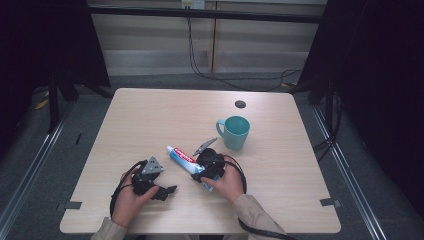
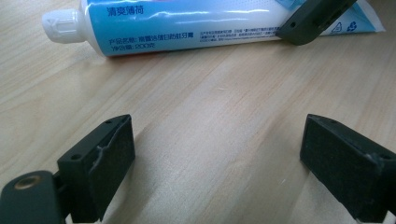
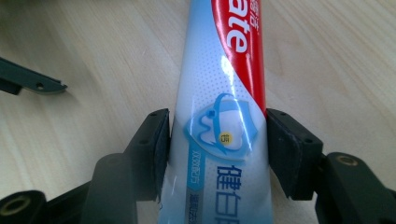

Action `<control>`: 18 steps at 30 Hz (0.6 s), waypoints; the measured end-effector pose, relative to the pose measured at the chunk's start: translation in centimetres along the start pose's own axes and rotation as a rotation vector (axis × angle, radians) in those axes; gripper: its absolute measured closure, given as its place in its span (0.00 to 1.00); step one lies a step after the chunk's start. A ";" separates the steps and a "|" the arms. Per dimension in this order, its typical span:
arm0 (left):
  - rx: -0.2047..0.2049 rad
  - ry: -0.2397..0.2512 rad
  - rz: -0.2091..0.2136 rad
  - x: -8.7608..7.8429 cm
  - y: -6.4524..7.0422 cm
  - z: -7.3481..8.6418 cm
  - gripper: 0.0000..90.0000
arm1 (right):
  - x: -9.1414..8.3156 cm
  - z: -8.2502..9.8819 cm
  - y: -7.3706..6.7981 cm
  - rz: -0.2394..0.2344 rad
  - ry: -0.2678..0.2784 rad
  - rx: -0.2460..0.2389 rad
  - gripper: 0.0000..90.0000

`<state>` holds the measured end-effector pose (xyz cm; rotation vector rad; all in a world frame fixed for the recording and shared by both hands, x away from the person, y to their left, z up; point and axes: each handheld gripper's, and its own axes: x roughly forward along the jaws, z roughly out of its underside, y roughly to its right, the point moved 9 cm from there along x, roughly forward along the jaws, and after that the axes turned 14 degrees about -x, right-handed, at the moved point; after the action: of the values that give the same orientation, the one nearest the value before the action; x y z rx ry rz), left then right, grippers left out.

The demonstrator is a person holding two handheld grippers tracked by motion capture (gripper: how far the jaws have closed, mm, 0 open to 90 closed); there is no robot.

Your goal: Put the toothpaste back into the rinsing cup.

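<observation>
A blue-and-white toothpaste tube [image 1: 181, 158] with a red logo lies flat on the wooden table [image 1: 150, 120], its white cap toward the far left. My right gripper [image 1: 199, 172] straddles its wide tail end. In the right gripper view both pads touch the sides of the tube [image 3: 219, 93], so my right gripper [image 3: 217, 140] is shut on it. My left gripper [image 1: 167, 191] rests low on the table to the left, a little short of the tube. Its jaws [image 2: 217, 149] stand wide open over bare wood, with the tube [image 2: 187, 23] lying across beyond them.
A teal mug [image 1: 234, 132] stands upright just beyond and right of the tube, handle to the left. A small dark round hole [image 1: 240, 104] sits near the table's far edge. Dark stands and cables surround the table.
</observation>
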<state>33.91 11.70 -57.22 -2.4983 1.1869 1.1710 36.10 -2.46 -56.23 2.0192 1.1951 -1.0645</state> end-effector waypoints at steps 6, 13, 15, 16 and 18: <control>0.000 0.000 0.004 0.1 0.1 0.0 0.10 | 0.0 -0.2 -0.1 0.015 -0.054 -0.009 0.59; 0.006 -0.003 0.002 0.1 0.0 0.0 0.09 | -0.9 -0.6 0.2 -0.031 -0.088 0.033 0.84; 0.009 -0.011 0.008 0.1 0.1 0.0 0.08 | -1.0 -0.6 0.2 -0.034 -0.096 0.023 0.85; 0.010 -0.014 0.009 0.1 0.1 0.1 0.07 | -1.1 -0.6 0.2 -0.032 -0.101 0.015 0.85; 0.011 -0.014 0.007 0.1 0.1 0.1 0.06 | -1.3 -0.5 0.2 -0.026 -0.110 -0.002 0.85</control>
<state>33.83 11.59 -57.31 -2.4760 1.1964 1.1788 36.04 -2.71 -54.88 1.9226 1.1678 -1.1708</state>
